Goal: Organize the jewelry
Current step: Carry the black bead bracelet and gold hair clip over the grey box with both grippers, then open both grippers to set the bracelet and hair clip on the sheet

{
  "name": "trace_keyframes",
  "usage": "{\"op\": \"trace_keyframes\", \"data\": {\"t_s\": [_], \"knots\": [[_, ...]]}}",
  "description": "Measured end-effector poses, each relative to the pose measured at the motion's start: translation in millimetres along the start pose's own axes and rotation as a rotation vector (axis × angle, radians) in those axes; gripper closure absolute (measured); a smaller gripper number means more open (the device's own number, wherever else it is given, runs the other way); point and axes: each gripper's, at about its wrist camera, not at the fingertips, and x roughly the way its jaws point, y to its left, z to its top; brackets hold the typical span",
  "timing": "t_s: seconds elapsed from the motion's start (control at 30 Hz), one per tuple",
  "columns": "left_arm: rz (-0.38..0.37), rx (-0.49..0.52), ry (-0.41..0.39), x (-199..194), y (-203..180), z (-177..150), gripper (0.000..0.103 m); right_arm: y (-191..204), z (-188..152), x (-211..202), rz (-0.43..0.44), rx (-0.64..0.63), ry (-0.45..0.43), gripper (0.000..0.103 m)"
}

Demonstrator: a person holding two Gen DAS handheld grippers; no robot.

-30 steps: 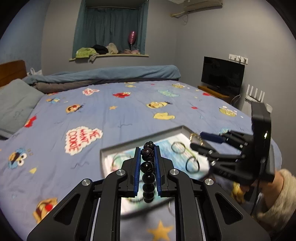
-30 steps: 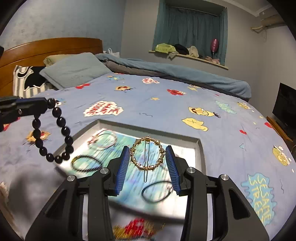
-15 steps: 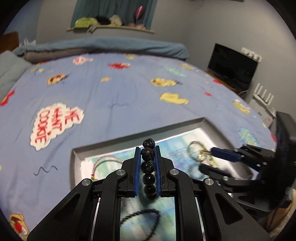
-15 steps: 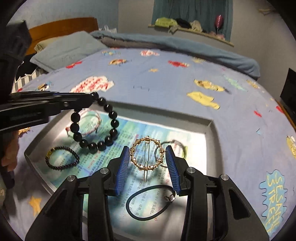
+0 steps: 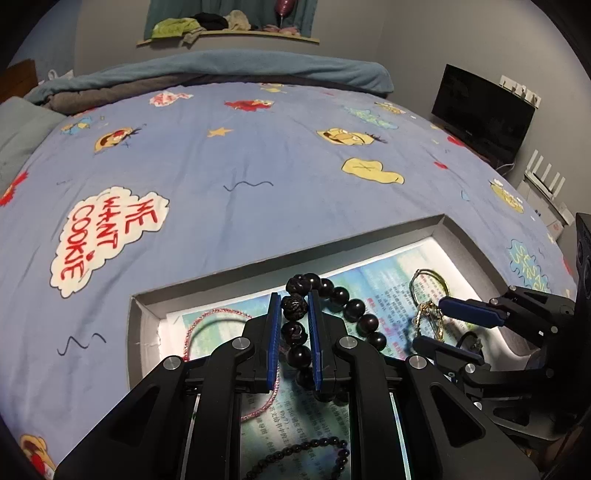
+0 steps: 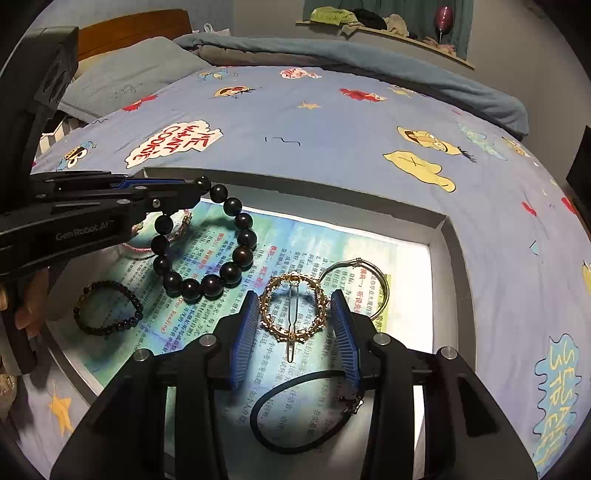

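My left gripper (image 5: 294, 314) is shut on a black large-bead bracelet (image 5: 349, 306), which hangs just above the paper-lined grey tray (image 5: 258, 258); the bracelet also shows in the right wrist view (image 6: 207, 251). My right gripper (image 6: 293, 321) is shut on a gold ring-shaped hair clip (image 6: 293, 306) low over the tray (image 6: 295, 184); the clip also shows in the left wrist view (image 5: 428, 321). In the tray lie a small black bead bracelet (image 6: 107, 306), a pink cord bracelet (image 5: 214, 325), a thin metal bangle (image 6: 358, 277) and a black hair tie (image 6: 303, 410).
The tray sits on a blue cartoon-print bedspread (image 5: 258, 166). Pillows (image 6: 129, 81) and a wooden headboard (image 6: 129, 29) are at the far left. A TV (image 5: 480, 110) stands by the wall on the right. A folded blanket (image 5: 221, 74) lies along the bed's far edge.
Both grippers have come down and forward over the tray with their items. The bead bracelet and the gold clip now hang close above the paper lining.
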Motion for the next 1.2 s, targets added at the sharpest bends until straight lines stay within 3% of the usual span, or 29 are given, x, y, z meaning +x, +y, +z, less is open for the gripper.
{"op": "trace_keyframes", "data": {"t_s": [0.33,0.4,0.57,0.7,0.73,0.8,0.97,1.2], "knots": [[0.013,0.011,0.013,0.2,-1.4,1.6,0.088,-2.3,0.6,-1.7,0.007,0.012,-0.004,0.060],[0.023,0.020,0.009,-2.3,-3.1,1.1,0.088,-2.6,-0.1,-3.7,0.006,0.014,-0.010,0.051],[0.048,0.039,-0.011,-15.3,-9.3,1.6,0.083,-5.6,-0.3,-15.9,0.002,0.018,-0.034,0.049],[0.073,0.055,-0.041,-31.3,-14.4,0.5,0.072,-8.4,-0.9,-27.0,0.000,0.029,-0.049,0.048],[0.090,0.060,-0.050,-36.4,-15.7,-1.0,0.064,-9.0,-1.3,-30.3,0.001,0.032,-0.054,0.046],[0.105,0.064,-0.066,-44.3,-17.3,-3.3,0.051,-10.2,-2.4,-38.9,-0.001,0.039,-0.073,0.037],[0.119,0.058,-0.098,-67.0,-20.9,-9.3,0.034,-13.1,-5.2,-60.4,-0.009,0.059,-0.119,0.027],[0.121,0.064,-0.114,-97.5,-30.8,-24.1,0.025,-16.5,-12.4,-87.7,0.012,0.095,-0.158,0.016]]}}
